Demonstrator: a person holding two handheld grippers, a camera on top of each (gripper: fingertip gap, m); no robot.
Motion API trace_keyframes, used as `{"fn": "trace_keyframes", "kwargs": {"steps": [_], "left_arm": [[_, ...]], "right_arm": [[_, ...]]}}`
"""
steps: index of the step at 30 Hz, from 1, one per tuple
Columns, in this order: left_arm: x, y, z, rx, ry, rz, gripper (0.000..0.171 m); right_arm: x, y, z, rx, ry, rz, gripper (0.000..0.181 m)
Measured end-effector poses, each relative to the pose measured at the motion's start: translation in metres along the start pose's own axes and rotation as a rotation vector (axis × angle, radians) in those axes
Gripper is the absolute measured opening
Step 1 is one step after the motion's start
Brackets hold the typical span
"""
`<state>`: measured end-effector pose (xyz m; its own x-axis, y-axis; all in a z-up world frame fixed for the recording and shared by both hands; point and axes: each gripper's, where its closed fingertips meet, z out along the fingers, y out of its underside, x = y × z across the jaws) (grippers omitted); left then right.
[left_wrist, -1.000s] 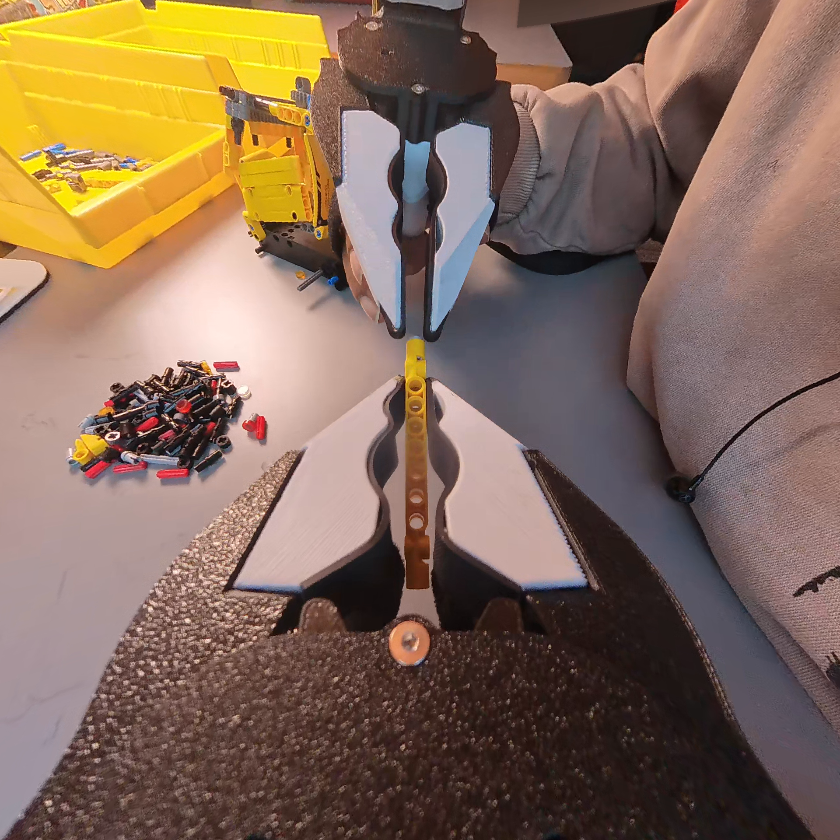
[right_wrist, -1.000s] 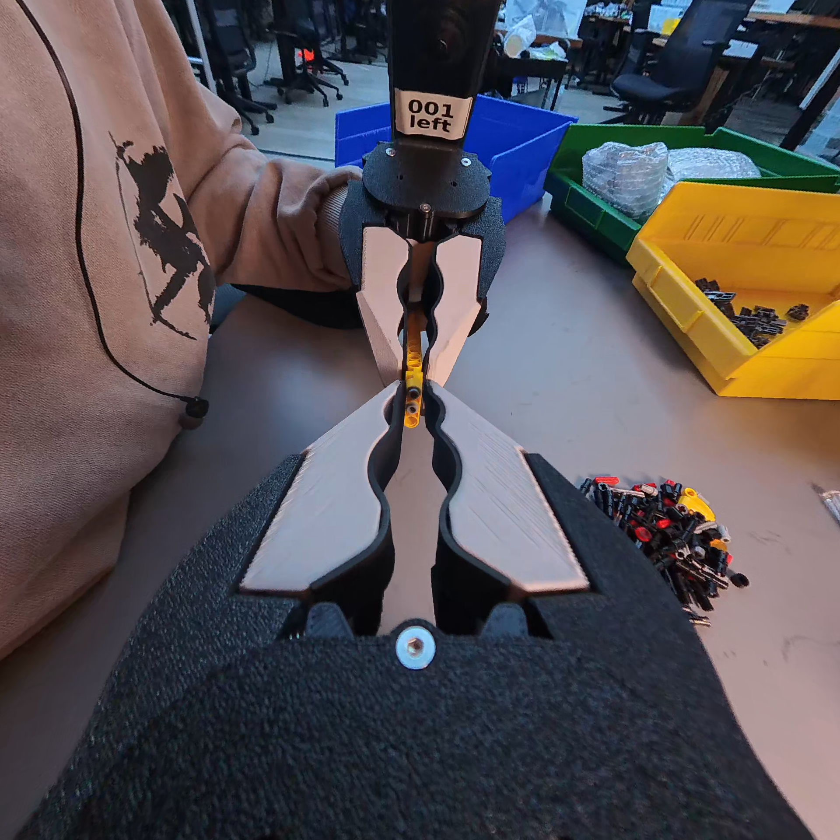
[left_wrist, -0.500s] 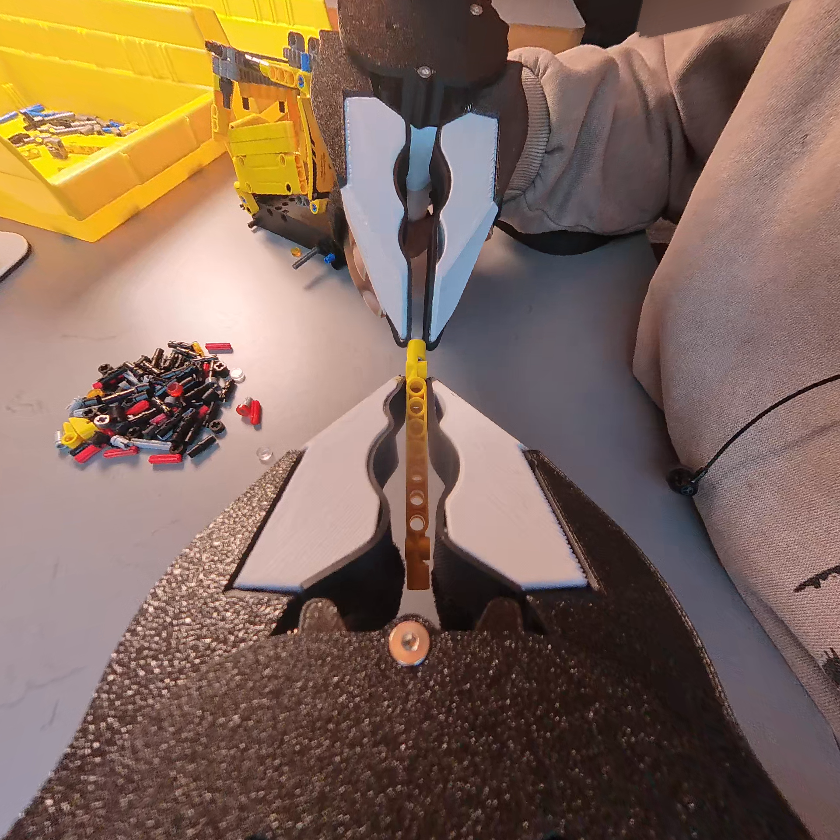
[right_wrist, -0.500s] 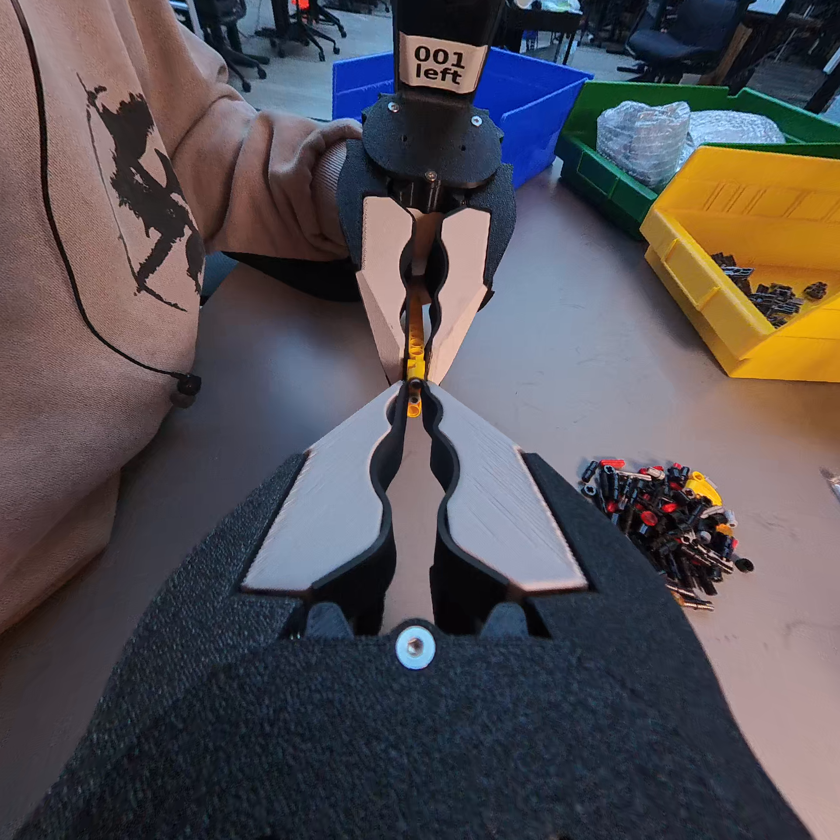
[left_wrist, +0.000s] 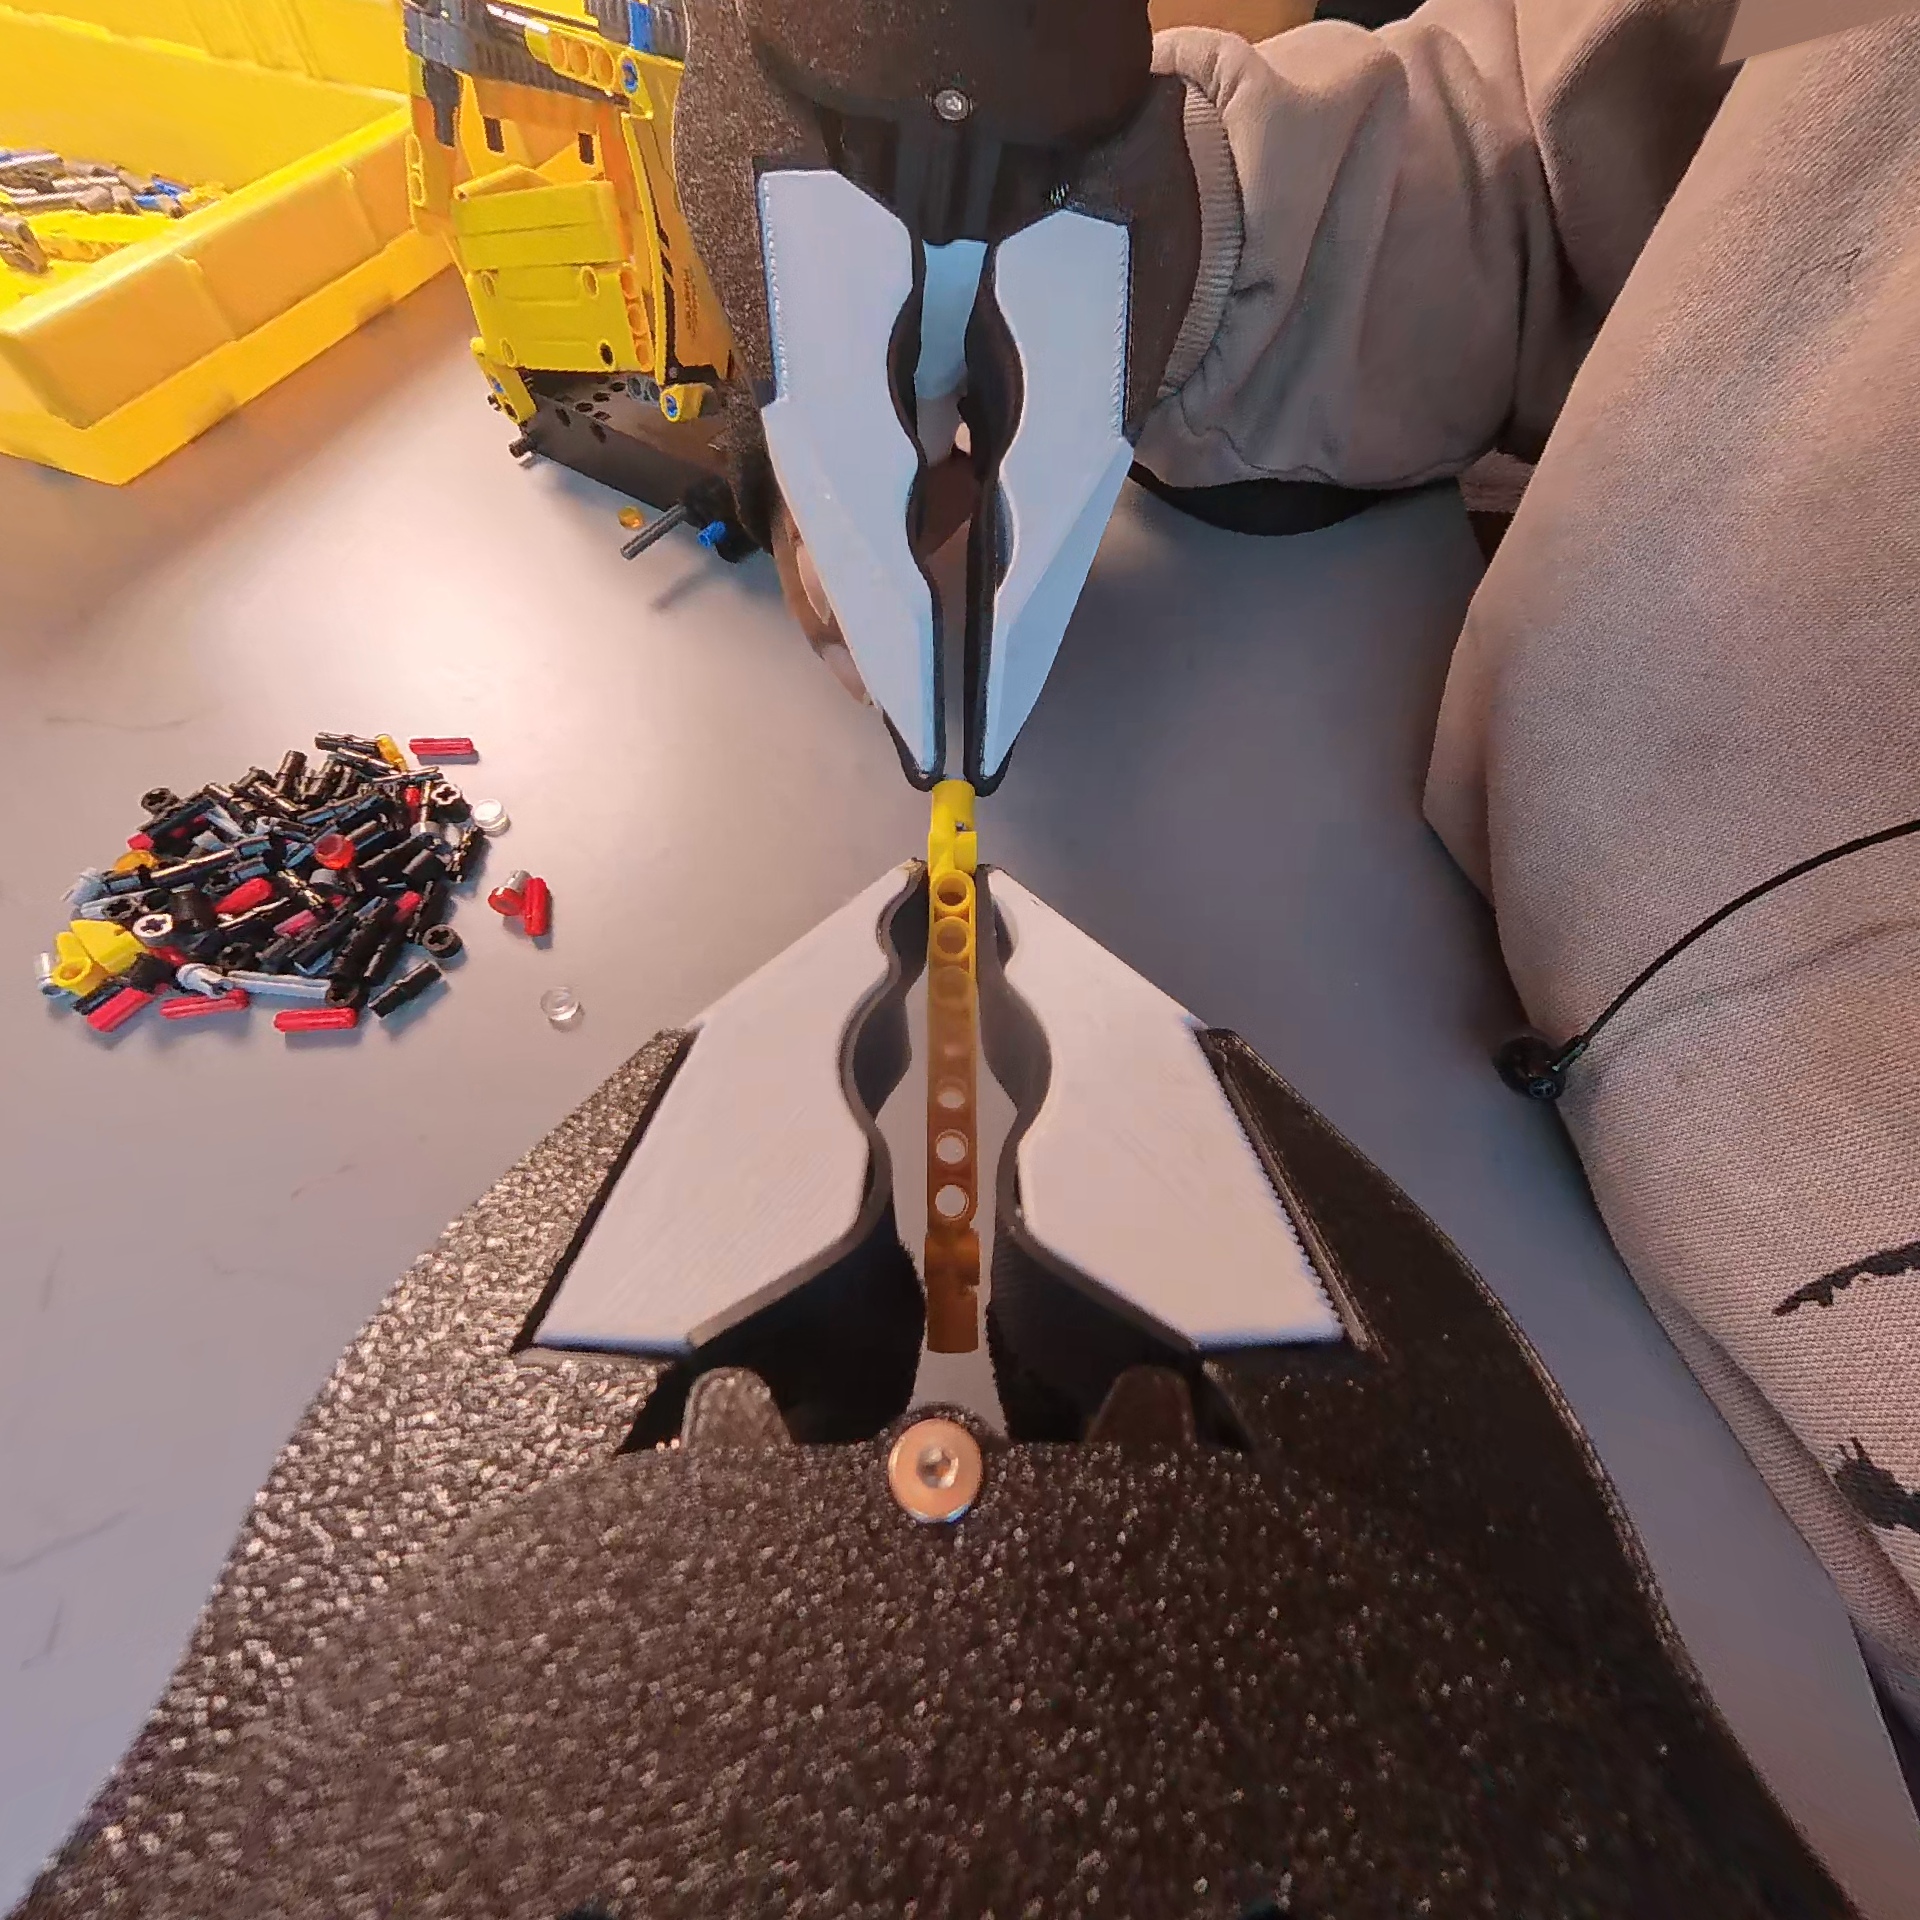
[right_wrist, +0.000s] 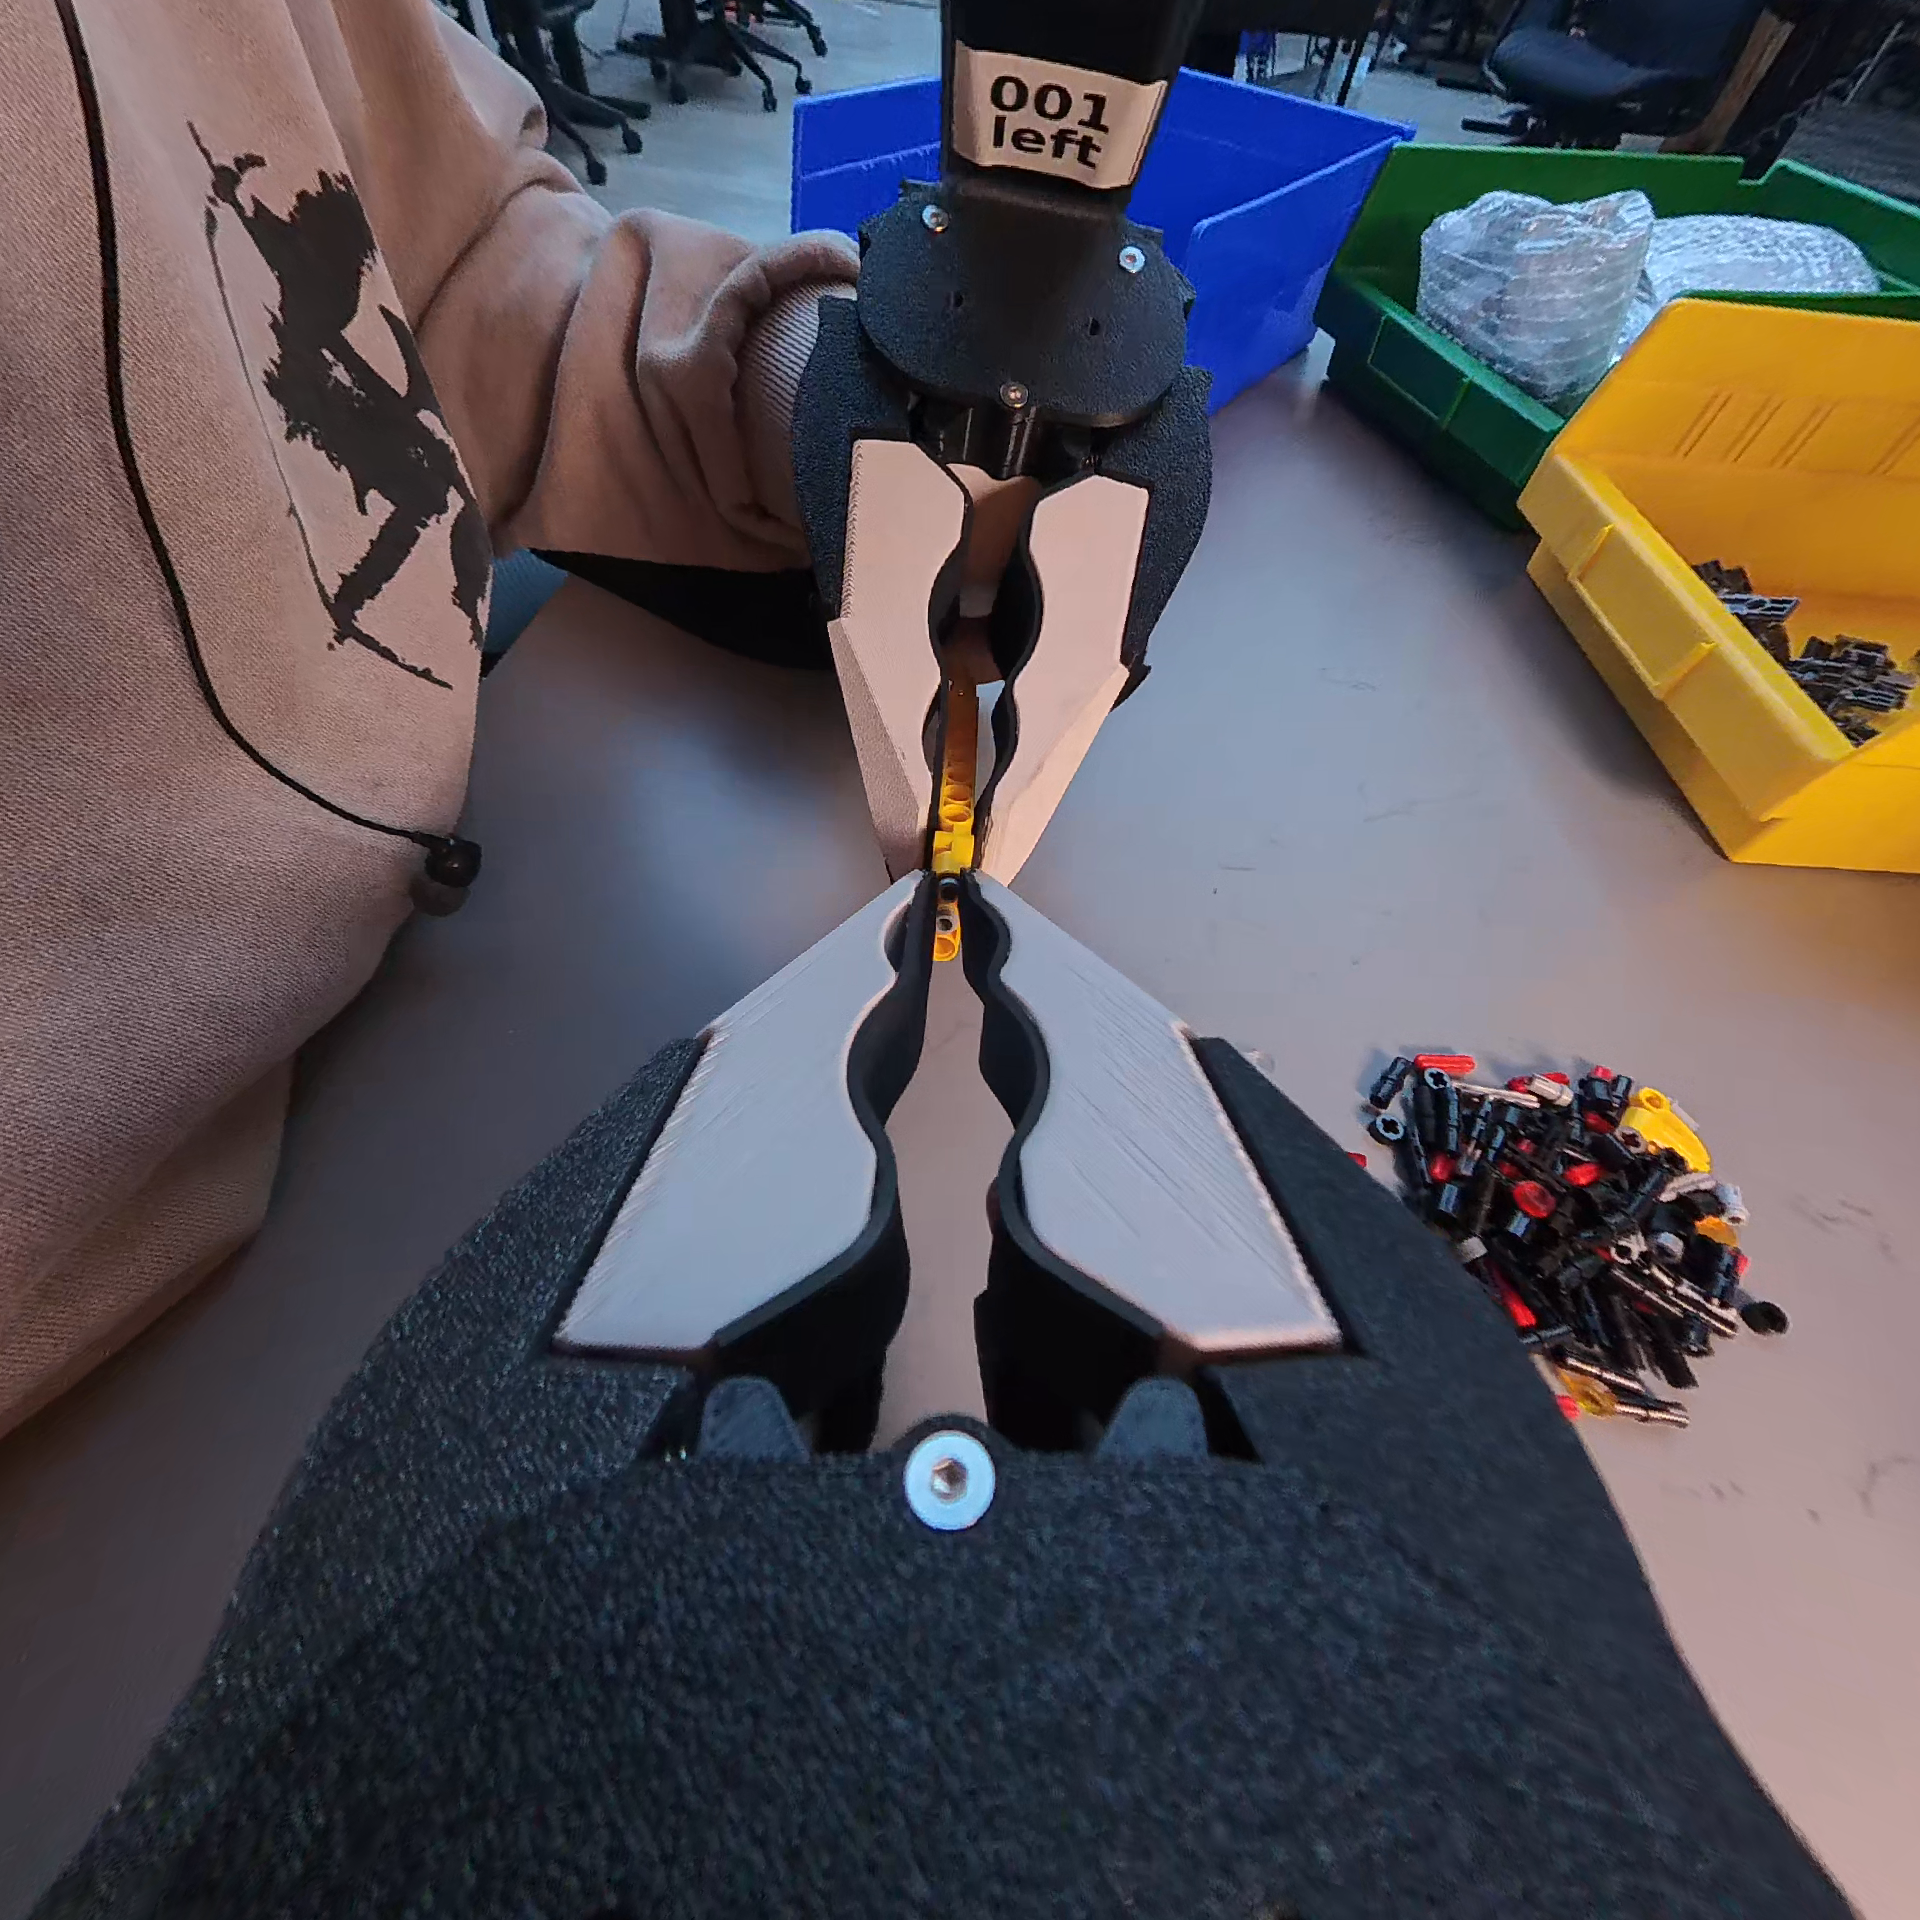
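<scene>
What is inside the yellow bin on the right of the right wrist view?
The yellow bin holds a loose heap of small dark building pieces on its floor. Its front wall and the picture's edge hide the rest of the inside, so nothing more can be told.

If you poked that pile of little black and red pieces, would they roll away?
Probably some would. The pile of small pieces holds round pins that likely roll on the smooth table. They look light and loose, so a push would likely scatter them; a few strays already lie apart.
</scene>
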<state>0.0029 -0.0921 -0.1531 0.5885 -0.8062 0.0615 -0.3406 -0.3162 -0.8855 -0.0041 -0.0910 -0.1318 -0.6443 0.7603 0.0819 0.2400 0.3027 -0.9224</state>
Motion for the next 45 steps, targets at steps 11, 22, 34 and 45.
{"fn": "trace_keyframes", "kwargs": {"steps": [11, 22, 34, 45], "left_arm": [[-0.01, -0.01, -0.014, 0.088, -0.009, -0.062, 0.006], [-0.01, -0.014, -0.017, 0.123, -0.022, -0.038, 0.006], [-0.004, -0.009, -0.011, 0.088, 0.002, -0.025, 0.006], [0.004, 0.002, -0.003, 0.013, 0.031, 0.002, 0.006]], "right_arm": [[-0.007, -0.014, -0.004, 0.1, -0.044, 0.027, 0.0], [0.013, -0.022, -0.012, 0.179, 0.056, 0.081, 0.005], [0.009, -0.014, 0.0, 0.123, 0.057, 0.064, 0.002], [-0.001, -0.005, 0.006, 0.047, 0.021, 0.013, 0.003]]}}
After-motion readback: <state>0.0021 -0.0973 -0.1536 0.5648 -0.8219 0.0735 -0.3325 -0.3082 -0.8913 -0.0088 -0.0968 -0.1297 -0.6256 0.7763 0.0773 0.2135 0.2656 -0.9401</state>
